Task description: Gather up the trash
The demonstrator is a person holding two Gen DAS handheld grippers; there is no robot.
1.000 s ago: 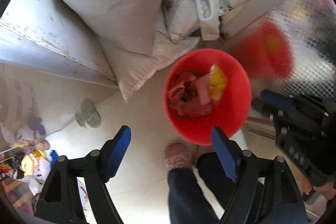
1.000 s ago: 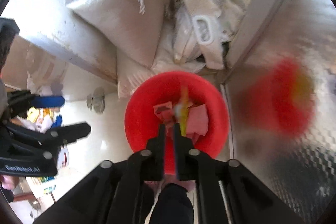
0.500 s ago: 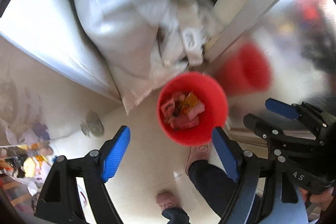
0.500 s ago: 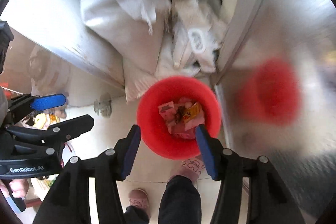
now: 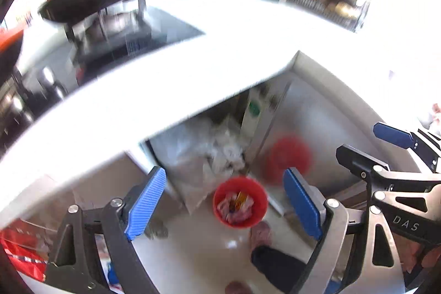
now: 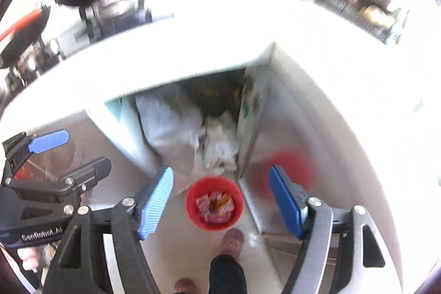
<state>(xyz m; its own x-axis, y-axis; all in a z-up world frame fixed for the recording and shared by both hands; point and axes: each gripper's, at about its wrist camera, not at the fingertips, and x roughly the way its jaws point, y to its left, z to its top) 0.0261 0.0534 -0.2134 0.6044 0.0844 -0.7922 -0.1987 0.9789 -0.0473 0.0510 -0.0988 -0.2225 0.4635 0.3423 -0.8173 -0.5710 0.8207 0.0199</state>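
The red bucket (image 5: pixel 239 201) of crumpled wrappers (image 5: pixel 234 207) stands on the floor (image 5: pixel 198 247), far below and between the fingers of the left claw (image 5: pixel 224 201). The right claw (image 6: pixel 220 201) hangs above it too. Both claws are opening, with nothing gripped.

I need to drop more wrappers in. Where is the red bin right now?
In both wrist views the red bin stands on the floor low at centre, before the white sacks, just beyond the person's slipper.
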